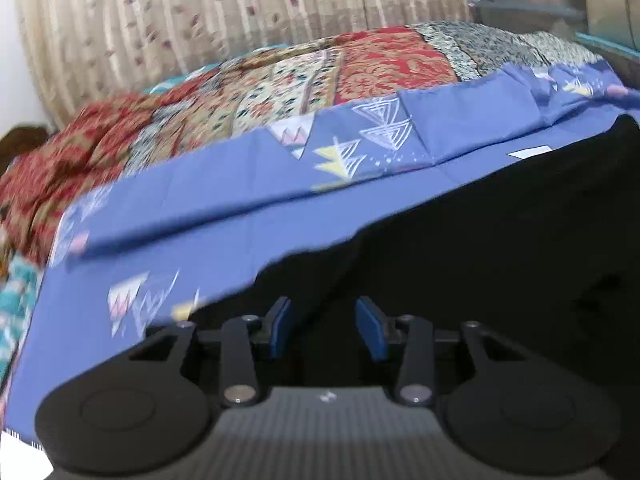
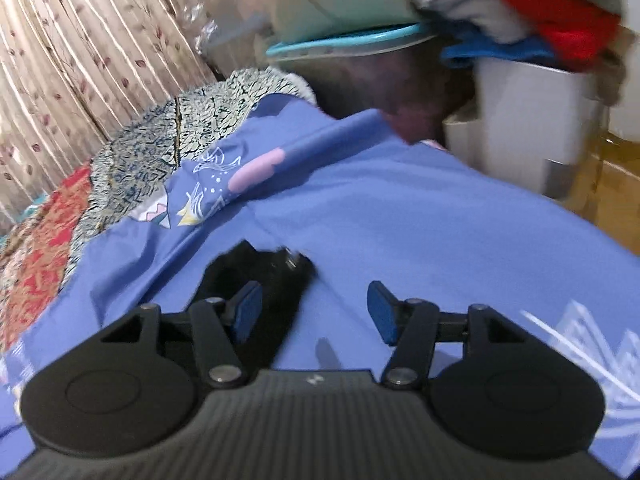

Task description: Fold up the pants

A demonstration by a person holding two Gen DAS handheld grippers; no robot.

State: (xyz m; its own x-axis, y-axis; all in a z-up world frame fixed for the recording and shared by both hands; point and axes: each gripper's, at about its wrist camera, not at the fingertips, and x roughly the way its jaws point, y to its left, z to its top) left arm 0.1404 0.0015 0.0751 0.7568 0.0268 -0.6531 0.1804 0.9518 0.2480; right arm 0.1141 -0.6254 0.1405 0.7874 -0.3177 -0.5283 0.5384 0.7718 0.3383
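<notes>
Two grippers show their blue-padded fingers spread apart, with nothing between the pads. In the left wrist view the left gripper (image 1: pixel 324 326) sits at the bottom centre of the frame, its fingers reaching over the near edge of the black pants (image 1: pixel 500 248), which fill the lower right and spread toward the right edge; whether the pads touch the cloth is unclear. A small white label (image 1: pixel 529 152) lies on the pants near their far edge. Under them is a blue sheet (image 1: pixel 240 208) printed with pale triangle shapes, running across the middle of the frame. Beyond it a patchwork blanket (image 1: pixel 380 68) in red, cream and grey-green lies bunched, and a pleated curtain (image 1: pixel 200 12) with small leaf prints fills the top.

In the right wrist view the right gripper (image 2: pixel 314 312) is at the bottom centre over the same sheet (image 2: pixel 400 208). Only a small dark part of the pants (image 2: pixel 256 268) appears, just beyond the left finger. Farther off, the blanket (image 2: pixel 132 160) runs up the left side. At upper right a white bin (image 2: pixel 528 120) holds heaped clothes (image 2: pixel 560 12) in red, grey and blue that spill above its rim. A teal-rimmed tub (image 2: pixel 344 46) sits at top centre; its contents are not visible. The picture is blurred.
</notes>
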